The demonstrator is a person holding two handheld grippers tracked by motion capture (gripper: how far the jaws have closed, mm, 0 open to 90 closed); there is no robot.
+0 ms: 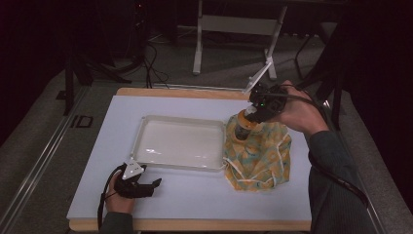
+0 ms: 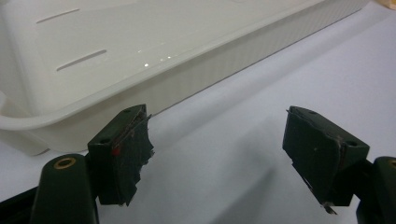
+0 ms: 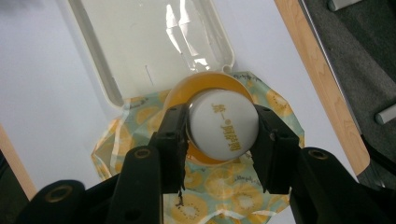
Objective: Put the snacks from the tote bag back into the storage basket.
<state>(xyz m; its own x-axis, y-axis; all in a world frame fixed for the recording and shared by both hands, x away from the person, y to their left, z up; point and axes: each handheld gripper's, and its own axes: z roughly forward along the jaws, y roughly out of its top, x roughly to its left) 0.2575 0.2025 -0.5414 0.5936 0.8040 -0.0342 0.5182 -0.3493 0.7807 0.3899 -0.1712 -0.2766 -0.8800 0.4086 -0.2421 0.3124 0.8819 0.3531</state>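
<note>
The right hand-held gripper (image 3: 223, 135) pinches the white cap of an orange bottle (image 3: 223, 122) just right of the white tray (image 1: 141, 141), upright on a fruit-print cloth (image 1: 265, 161), probably for lifting. The left hand-held gripper (image 2: 217, 154), jaws spread and empty, rests on the worktop (image 1: 204, 192) before the tray's near-left corner.

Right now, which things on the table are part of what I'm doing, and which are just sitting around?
In play:
- right gripper, jaws closed on the white cap
- white-capped orange bottle
- fruit-print cloth bag around the bottle

Idle:
- white tray, nothing visible in it
- left gripper, open, low over the table beside the tray
</note>
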